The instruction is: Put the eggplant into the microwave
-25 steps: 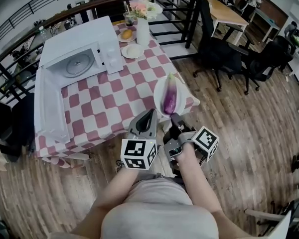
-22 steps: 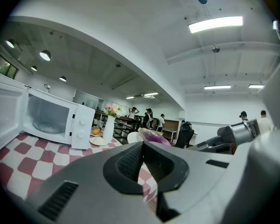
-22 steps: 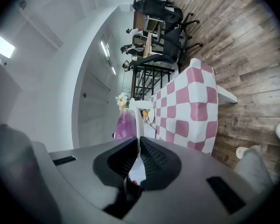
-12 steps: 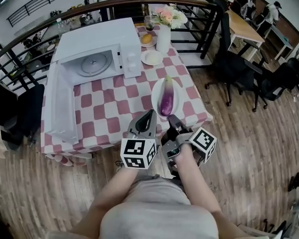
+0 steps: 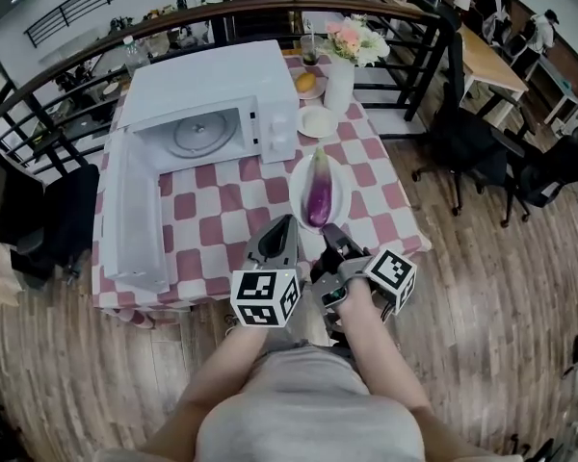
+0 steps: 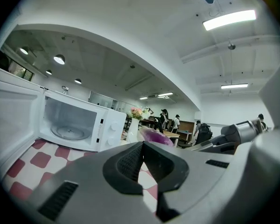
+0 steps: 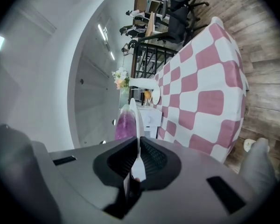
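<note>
Pinching the plate bearing the eggplant in the right gripper, left gripper closed and empty; next, likely into the open microwave.

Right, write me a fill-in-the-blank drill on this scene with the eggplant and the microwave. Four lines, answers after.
The right gripper is shut on the rim of the white ____ carrying the eggplant.
The microwave has its door standing ____.
The left gripper has its jaws together, holding ____.
The white vase holds pink and white ____.
Missing words: plate; open; nothing; flowers.
</note>
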{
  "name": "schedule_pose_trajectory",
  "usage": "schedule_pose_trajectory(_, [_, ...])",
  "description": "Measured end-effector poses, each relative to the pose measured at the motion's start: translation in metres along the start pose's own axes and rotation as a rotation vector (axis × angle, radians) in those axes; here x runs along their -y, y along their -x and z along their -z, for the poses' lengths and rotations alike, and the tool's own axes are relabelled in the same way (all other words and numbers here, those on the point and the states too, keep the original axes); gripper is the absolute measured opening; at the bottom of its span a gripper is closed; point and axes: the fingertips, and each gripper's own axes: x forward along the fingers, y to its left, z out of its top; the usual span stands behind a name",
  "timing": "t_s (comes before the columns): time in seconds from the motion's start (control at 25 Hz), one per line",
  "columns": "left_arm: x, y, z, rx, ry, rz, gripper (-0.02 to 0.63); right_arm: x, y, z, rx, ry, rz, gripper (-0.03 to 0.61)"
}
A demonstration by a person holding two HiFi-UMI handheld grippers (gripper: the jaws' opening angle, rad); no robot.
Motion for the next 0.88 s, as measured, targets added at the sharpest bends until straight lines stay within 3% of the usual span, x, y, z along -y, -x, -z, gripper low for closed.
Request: schedule_pose_trajectory(0.88, [-0.146,0.002,-0.023,0.058,0.097,-0.214,0.005,-0.017,-0.109,0.08,-0.212,0.073,-0.009,0.037])
